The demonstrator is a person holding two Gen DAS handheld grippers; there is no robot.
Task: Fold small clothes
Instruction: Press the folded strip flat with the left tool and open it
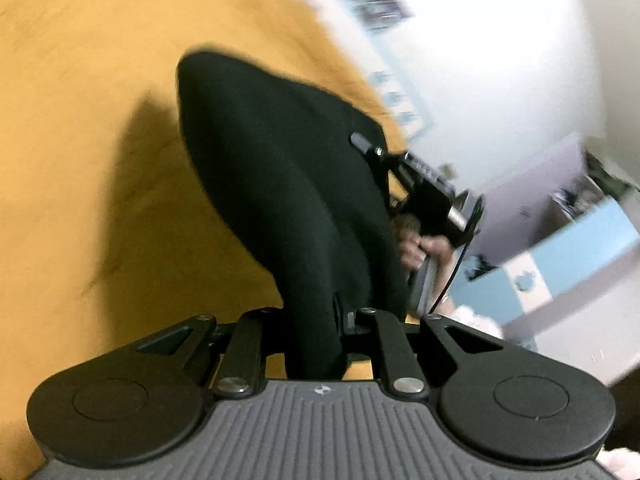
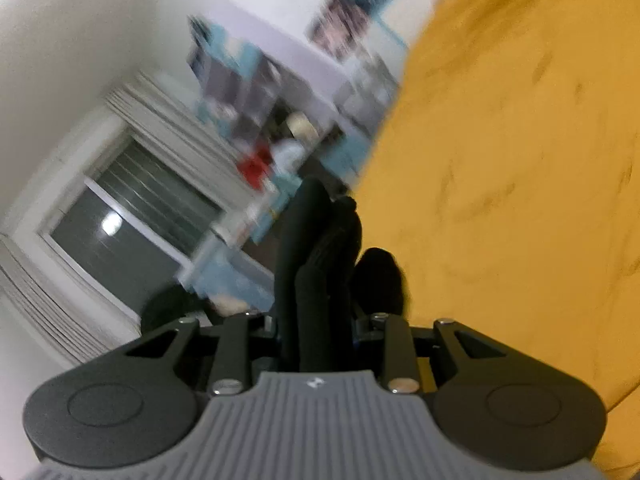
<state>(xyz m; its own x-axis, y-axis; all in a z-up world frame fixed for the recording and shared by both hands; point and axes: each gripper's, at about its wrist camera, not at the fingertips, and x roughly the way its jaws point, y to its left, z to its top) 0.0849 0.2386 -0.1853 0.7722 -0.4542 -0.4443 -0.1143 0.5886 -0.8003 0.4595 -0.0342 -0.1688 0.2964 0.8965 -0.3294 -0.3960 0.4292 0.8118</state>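
**Black garment lifted clear of the yellow bedcover, gripped at two points**

Black knit fabric, a small dark garment (image 1: 280, 184), is hanging above the mustard-yellow bedcover (image 1: 80, 140), stretched between both tools. The left gripper (image 1: 316, 340) is pinching one edge, jaws nearly pressed together on the cloth. The right gripper (image 2: 316, 336) is pinching another bunched portion (image 2: 316, 264), several layers thick, jaws narrowly apart around it. In the left view, the person's hand (image 1: 420, 250) is squeezing the right tool's handle beside the cloth.

Risks, as judged: both frames are blurring heavily, so the swing looks fast. The right grip is holding a rolled bunch rather than a clean edge; layers could be slipping out unevenly. Laying it down at speed may be leaving creases, or dropping the fold crooked on the soft cover.
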